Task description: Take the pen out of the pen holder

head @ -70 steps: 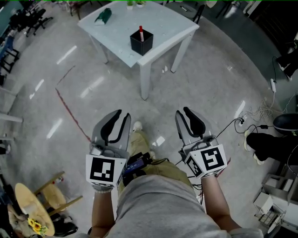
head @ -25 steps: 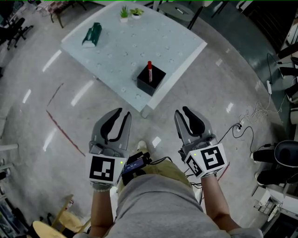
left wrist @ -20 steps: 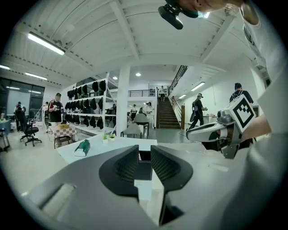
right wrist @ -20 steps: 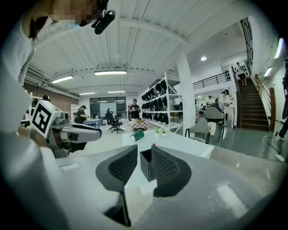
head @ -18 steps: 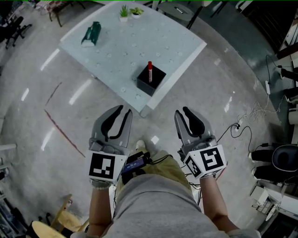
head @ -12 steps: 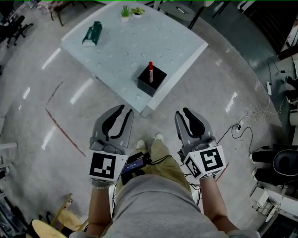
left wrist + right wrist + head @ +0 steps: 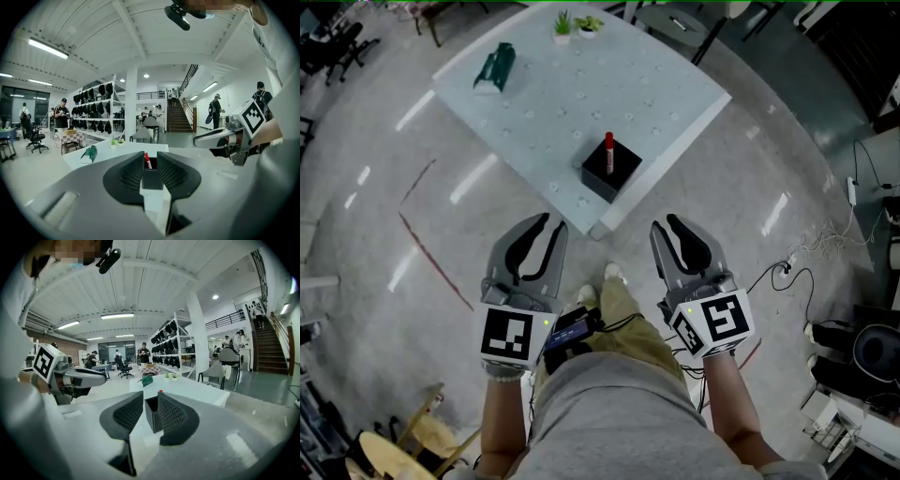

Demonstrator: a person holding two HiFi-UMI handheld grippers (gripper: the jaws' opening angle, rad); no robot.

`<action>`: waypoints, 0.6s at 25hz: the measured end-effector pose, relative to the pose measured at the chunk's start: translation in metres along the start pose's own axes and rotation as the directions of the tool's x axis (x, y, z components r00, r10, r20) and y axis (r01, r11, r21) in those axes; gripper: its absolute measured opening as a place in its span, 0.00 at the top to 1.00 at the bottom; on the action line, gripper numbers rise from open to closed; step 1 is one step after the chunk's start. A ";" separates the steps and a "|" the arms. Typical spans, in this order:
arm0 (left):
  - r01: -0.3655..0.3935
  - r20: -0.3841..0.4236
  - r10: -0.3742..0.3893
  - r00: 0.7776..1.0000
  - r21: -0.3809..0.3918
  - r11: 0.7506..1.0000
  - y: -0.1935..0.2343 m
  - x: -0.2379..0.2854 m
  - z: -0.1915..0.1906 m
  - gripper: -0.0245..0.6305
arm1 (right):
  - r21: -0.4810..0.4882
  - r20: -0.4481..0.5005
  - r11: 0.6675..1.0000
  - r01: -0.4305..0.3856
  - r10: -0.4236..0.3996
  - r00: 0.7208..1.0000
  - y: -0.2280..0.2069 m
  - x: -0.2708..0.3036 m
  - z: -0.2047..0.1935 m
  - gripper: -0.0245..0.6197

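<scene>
Approach step; left gripper [image 7: 548, 225] and right gripper [image 7: 666, 223] both open, empty; red pen [image 7: 608, 142] in pen holder [image 7: 610, 172] well ahead; next, reach forward.

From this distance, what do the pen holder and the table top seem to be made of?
Pen holder: likely matte black plastic; its flat walls show no glare. Table top: pale and smooth, perhaps painted or laminated board; uncertain.

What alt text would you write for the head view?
Both open, the left gripper and right gripper hang short of a white table; near its corner a black pen holder holds an upright red pen.
</scene>
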State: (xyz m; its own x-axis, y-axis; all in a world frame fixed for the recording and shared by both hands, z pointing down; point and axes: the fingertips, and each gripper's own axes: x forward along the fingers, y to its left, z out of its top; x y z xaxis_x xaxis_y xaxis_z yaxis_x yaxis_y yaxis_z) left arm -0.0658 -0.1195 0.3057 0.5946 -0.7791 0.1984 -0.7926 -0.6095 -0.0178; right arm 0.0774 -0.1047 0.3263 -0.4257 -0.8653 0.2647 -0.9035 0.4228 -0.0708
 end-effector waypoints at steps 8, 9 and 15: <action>-0.046 -0.013 0.046 0.999 -0.007 0.999 0.010 0.013 -0.002 0.84 | -0.003 -0.014 0.999 -0.044 0.044 0.999 -0.012 0.023 0.002 0.82; -0.050 -0.015 0.050 0.999 -0.006 0.999 0.012 0.014 -0.002 0.84 | -0.004 -0.015 0.999 -0.050 0.050 0.999 -0.014 0.026 0.002 0.82; -0.085 -0.023 0.085 0.996 -0.010 0.996 0.022 0.023 -0.002 0.84 | -0.016 -0.026 0.996 -0.090 0.089 0.996 -0.019 0.049 0.003 0.82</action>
State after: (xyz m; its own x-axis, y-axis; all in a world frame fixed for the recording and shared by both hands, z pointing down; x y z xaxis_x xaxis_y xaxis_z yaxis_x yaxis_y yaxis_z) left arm -0.0694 -0.1505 0.3122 0.5218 -0.8247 0.2183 -0.8418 -0.5392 -0.0251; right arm 0.0736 -0.1561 0.3377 -0.5032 -0.8170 0.2818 -0.8607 0.5029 -0.0791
